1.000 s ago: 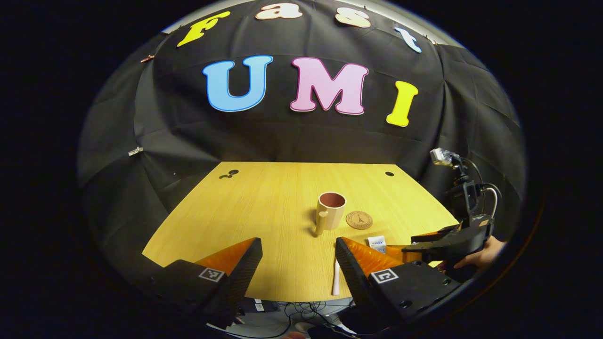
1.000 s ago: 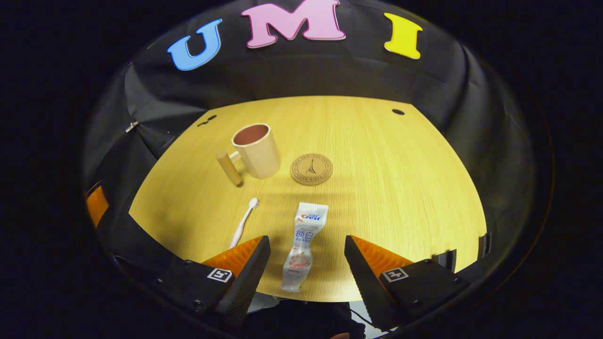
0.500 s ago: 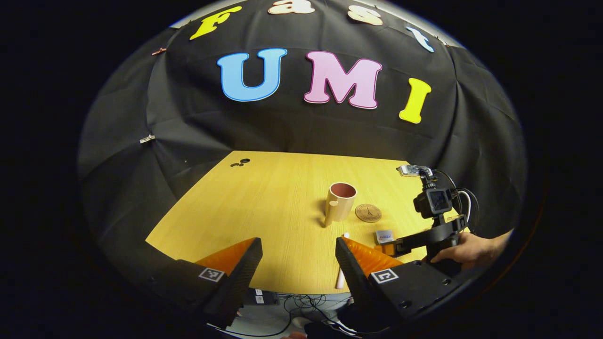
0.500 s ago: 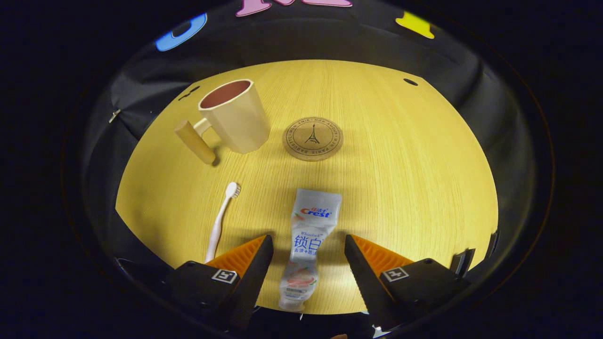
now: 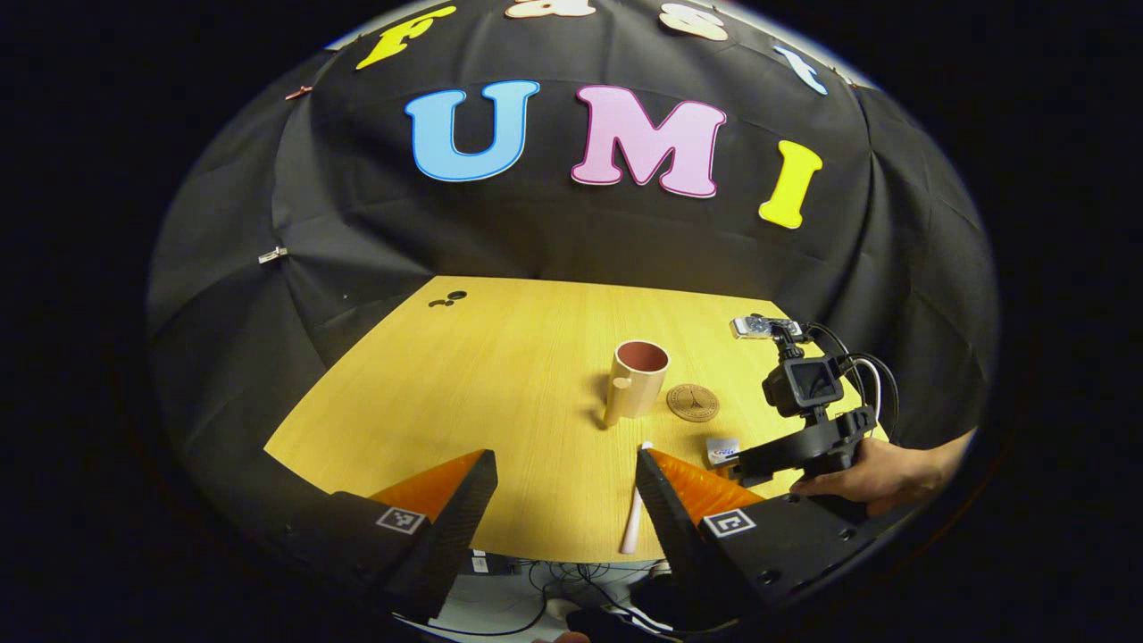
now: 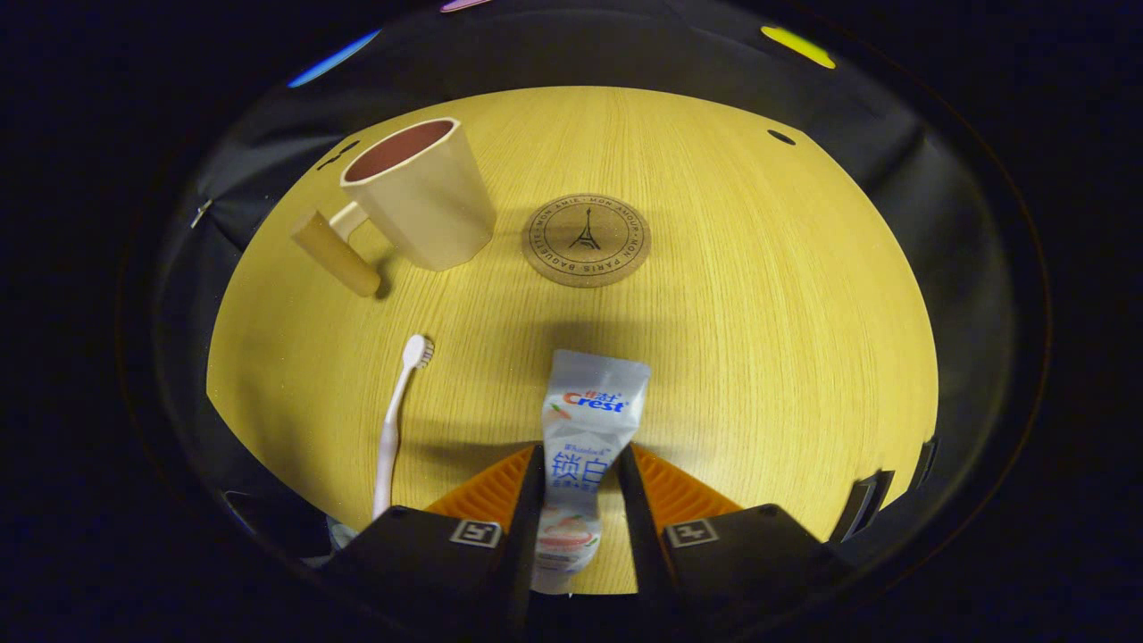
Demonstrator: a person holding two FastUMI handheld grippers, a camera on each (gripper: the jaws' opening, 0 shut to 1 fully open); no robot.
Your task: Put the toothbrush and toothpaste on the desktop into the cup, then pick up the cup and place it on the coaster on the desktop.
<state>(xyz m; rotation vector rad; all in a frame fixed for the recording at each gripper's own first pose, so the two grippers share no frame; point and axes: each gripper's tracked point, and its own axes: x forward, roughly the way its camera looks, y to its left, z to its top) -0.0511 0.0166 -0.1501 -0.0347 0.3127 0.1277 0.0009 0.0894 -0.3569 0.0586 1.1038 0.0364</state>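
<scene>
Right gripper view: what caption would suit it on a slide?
Right gripper shut on the toothpaste, with toothbrush, cup and coaster waiting on the desktop.

Toothpaste (image 6: 585,438): "Crest". Coaster (image 6: 586,239): ring lettering with "PARIS", tower emblem.

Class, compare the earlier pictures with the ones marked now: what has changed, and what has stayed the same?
The right gripper moved forward and down over the toothpaste and closed on it. The left gripper stayed open, hovering. Toothbrush, cup and coaster have not moved on the table.
</scene>
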